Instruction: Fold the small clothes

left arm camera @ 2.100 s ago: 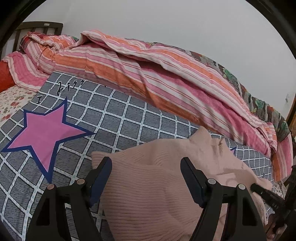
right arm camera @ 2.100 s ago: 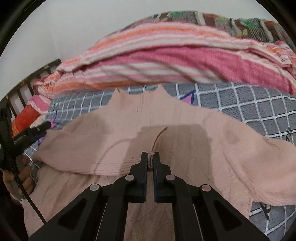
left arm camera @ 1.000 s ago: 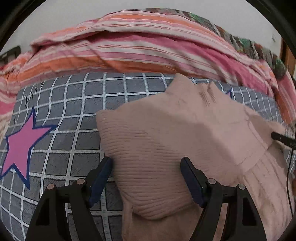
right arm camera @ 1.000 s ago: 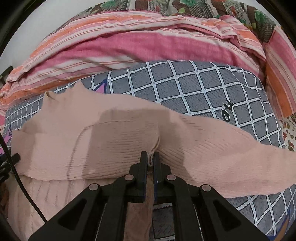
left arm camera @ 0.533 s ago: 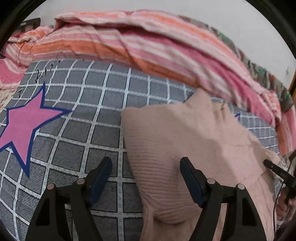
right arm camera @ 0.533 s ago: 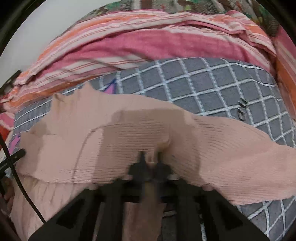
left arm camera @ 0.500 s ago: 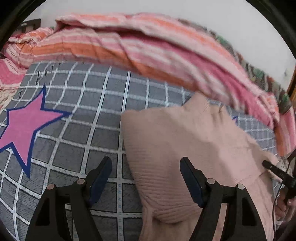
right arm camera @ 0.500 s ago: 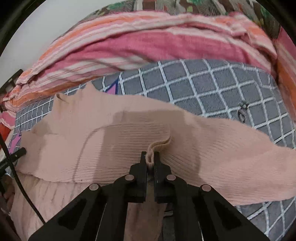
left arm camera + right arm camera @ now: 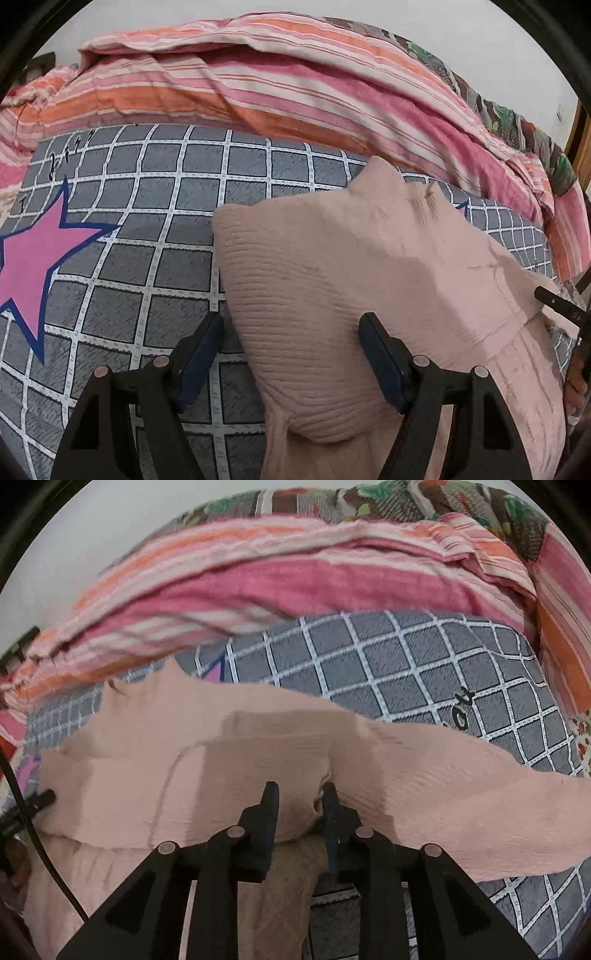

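left claw [image 9: 291, 354]: jaws wide, empty | pink sweater [image 9: 369, 280]: folded on checked sheet [image 9: 147, 206]

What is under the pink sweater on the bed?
The sweater lies on a grey checked cover with a pink star. A folded part rests on the sweater's own lower layer. Whatever lies beneath its middle is covered.

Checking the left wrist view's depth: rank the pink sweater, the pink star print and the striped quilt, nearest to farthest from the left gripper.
From the left gripper:
1. Pink sweater, between its open fingers.
2. Pink star print, on the checked cover, far left.
3. Striped quilt, heaped along the back.
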`<state>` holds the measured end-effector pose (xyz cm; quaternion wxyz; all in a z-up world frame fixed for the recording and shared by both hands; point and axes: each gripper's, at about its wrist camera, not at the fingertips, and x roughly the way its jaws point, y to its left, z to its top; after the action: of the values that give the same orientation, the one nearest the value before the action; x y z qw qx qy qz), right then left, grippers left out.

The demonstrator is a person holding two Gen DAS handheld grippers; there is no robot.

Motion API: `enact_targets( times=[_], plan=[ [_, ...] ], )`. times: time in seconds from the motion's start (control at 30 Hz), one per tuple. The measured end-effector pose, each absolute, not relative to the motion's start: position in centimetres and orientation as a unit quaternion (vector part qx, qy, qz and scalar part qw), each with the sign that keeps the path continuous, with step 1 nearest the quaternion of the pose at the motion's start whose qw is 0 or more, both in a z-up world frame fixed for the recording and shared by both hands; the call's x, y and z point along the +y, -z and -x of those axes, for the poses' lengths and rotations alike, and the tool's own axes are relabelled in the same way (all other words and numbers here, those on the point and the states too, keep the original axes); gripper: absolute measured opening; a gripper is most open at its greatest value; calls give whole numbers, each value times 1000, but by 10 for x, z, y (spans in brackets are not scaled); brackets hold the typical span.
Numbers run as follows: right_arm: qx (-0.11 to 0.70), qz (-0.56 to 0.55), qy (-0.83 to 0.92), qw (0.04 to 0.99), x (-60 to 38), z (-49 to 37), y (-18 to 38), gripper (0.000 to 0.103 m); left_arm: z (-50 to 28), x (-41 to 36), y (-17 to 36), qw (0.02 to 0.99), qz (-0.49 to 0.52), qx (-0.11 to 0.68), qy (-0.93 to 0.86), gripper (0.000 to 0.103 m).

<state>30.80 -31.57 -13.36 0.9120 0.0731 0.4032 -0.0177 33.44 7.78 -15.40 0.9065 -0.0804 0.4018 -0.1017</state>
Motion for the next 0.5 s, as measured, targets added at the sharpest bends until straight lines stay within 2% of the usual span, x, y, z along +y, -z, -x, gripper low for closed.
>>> enact_targets(
  times=[0.07, 0.33, 0.5],
  plan=[
    [396, -84, 15, 914, -322, -301, 127, 36, -334, 82, 154, 908, 89, 398, 99, 73],
    [349, -67, 99, 929, -409, -220, 107, 71, -327, 94, 158, 909, 94, 394, 98, 74],
    [377, -102, 145, 909, -480, -178, 126, 73, -328, 93, 158, 909, 95, 394, 98, 74]
  ],
)
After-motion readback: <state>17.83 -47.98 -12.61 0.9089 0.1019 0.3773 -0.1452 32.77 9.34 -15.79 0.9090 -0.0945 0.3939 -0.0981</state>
